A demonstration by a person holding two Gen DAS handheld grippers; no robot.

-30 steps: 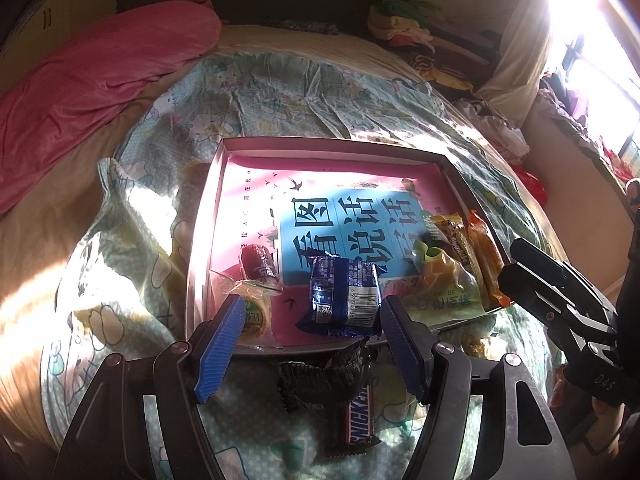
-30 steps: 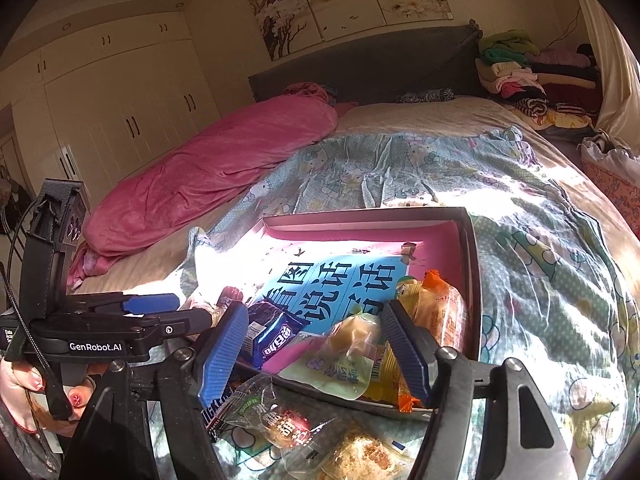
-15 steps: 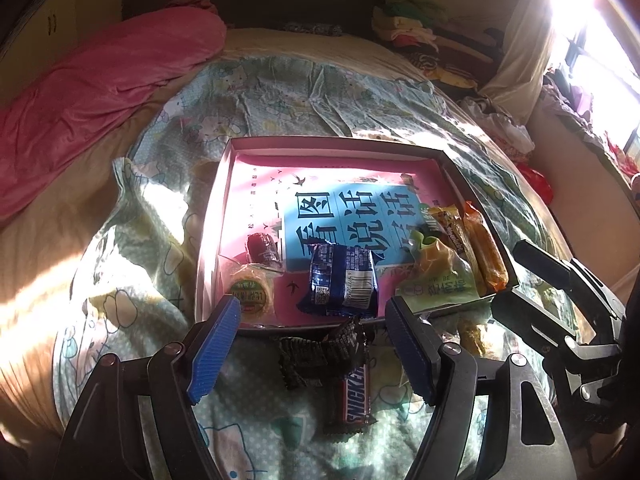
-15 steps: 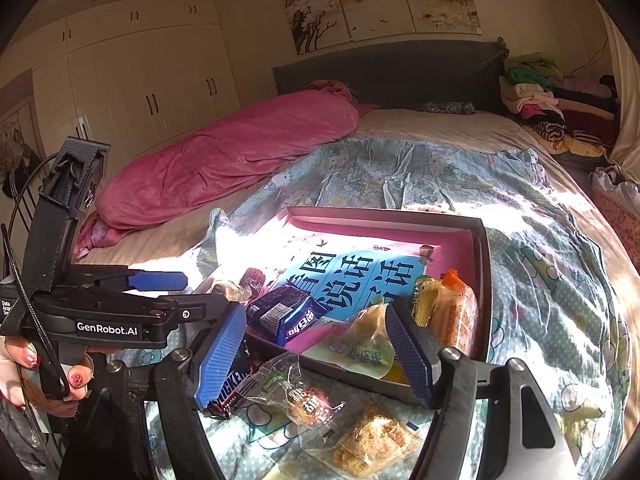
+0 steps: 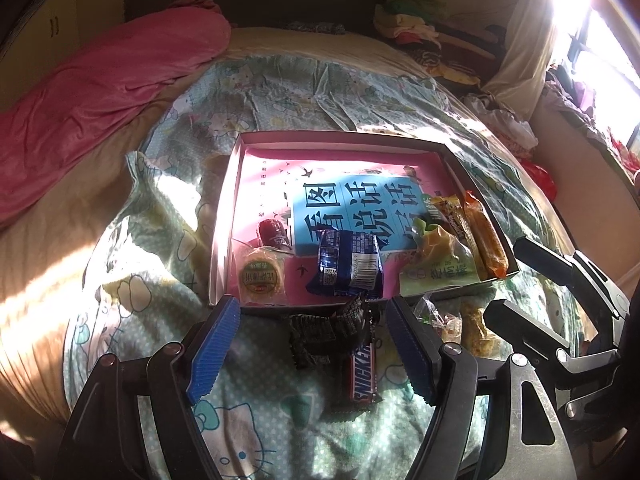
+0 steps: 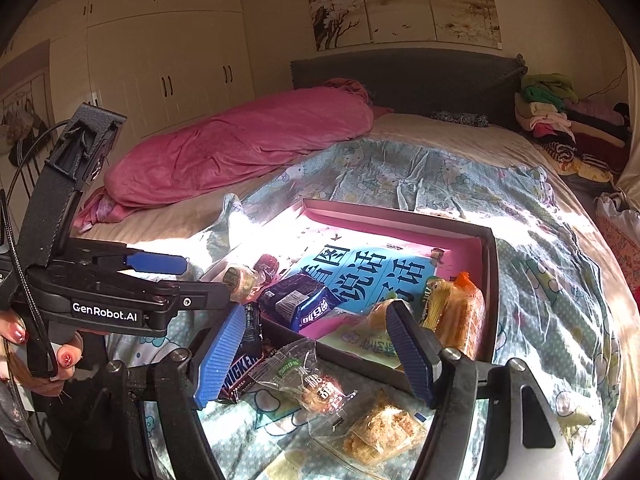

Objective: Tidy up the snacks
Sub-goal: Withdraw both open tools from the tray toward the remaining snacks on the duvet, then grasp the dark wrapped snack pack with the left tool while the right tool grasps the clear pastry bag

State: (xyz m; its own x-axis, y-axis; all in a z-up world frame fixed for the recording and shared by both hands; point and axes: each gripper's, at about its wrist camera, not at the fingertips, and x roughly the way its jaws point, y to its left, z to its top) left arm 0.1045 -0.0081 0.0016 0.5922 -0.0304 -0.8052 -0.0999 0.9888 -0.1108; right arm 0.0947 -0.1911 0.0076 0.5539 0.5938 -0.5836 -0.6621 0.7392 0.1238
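A pink-lined box (image 5: 228, 216) (image 6: 490, 276) lies on the bed and holds a blue biscuit pack (image 5: 350, 264) (image 6: 298, 304), a round cake (image 5: 261, 278), a red sweet (image 5: 274, 232), a green pouch (image 5: 438, 268) and orange packs (image 5: 482, 236) (image 6: 460, 320). In front of the box lie a Snickers bar (image 5: 363, 372) (image 6: 240, 372), a dark wrapper (image 5: 324, 330) and clear-wrapped snacks (image 6: 316, 384) (image 6: 380, 428). My left gripper (image 5: 312, 344) is open and empty, above the Snickers bar. My right gripper (image 6: 316, 356) is open and empty, above the clear-wrapped snacks.
A patterned quilt (image 5: 280, 92) covers the bed. A pink blanket (image 5: 100, 92) (image 6: 248, 148) lies at the far left. Folded clothes (image 6: 560, 120) are stacked at the headboard's right. A window (image 5: 600, 40) glares at the right.
Both grippers have drawn back from the box toward the bed's near edge, so the loose snacks in front of the box now lie between their fingers. Both stayed open.
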